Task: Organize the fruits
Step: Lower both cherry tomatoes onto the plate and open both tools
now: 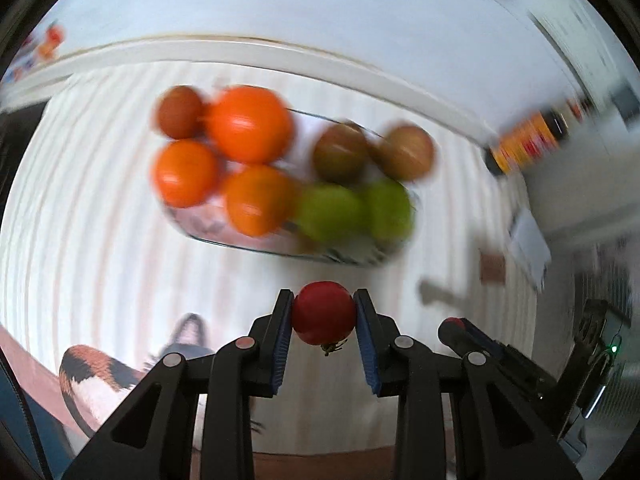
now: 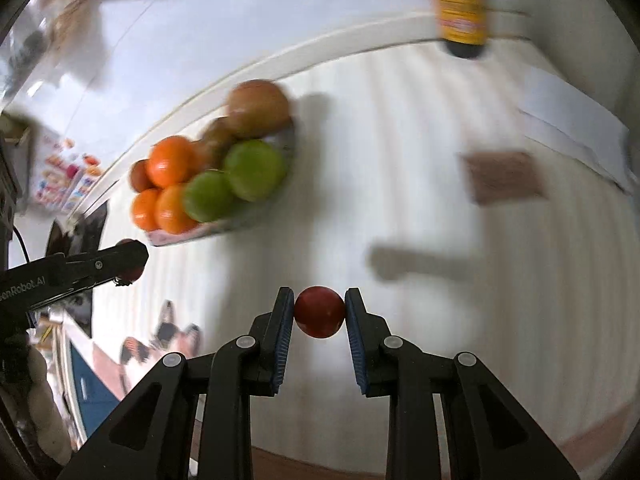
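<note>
Two red tomatoes are in play. Left gripper pinches the left tomato across its middle, calyx down; right gripper clamps the right tomato likewise. Likely light, thin-skinned, bruisable: squeeze gently. Beyond them, glass bowl holds oranges, brownish fruits, green apples; free space looks scant.

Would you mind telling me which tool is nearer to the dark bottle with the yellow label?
Right. The right tool has the bottle ahead, slightly right; the left tool sits farther left of the bottle.
</note>
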Available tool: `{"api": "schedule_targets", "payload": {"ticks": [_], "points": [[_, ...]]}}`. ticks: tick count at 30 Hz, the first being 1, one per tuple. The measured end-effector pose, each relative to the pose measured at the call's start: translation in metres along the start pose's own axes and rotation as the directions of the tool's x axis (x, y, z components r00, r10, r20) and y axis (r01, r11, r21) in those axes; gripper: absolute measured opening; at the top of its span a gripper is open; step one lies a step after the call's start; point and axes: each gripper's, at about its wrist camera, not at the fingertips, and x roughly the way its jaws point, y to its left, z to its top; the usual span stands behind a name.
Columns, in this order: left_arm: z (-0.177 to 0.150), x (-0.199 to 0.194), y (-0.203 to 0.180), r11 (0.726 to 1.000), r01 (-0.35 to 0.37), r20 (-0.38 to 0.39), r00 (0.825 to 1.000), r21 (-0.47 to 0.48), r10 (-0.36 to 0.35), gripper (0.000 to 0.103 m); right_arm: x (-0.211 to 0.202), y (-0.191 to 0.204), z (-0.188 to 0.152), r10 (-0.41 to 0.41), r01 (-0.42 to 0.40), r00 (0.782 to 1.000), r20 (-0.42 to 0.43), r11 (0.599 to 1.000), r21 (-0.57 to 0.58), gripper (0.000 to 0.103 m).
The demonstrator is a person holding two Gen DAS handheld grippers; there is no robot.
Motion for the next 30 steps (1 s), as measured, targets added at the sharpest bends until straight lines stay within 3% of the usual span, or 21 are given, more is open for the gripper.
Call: {"api": "schedule_targets", "payload": {"ticks": [5, 11, 26, 28, 30], "points": [[0.018, 0.006, 0.050, 0.991, 0.011, 0.011, 1.000, -0.135, -0.009, 0.028, 0.029, 0.036, 0.028, 0.031, -0.031, 1.000, -0.002, 0.998, -0.051, 0.029], [0.032, 0.028, 0.082, 0.976, 0.015, -0.011, 1.000, -0.218, -0.018, 0.028, 0.062, 0.057, 0.049, 0.035, -0.037, 0.999, -0.033, 0.997, -0.065, 0.029], [0.054, 0.070, 0.102, 0.957, 0.022, -0.084, 0.995, -0.290, -0.049, 0.028, 0.094, 0.069, 0.058, 0.013, -0.015, 0.999, -0.051, 0.999, -0.046, 0.029], [0.055, 0.072, 0.102, 0.954, 0.011, -0.097, 0.994, -0.298, -0.042, 0.029, 0.096, 0.065, 0.057, 0.015, -0.016, 0.998, -0.062, 1.000, -0.021, 0.034], [0.055, 0.071, 0.100, 0.955, -0.003, -0.100, 0.995, -0.297, -0.028, 0.030, 0.092, 0.062, 0.057, 0.030, -0.031, 0.998, -0.051, 0.999, -0.014, 0.047]]}}
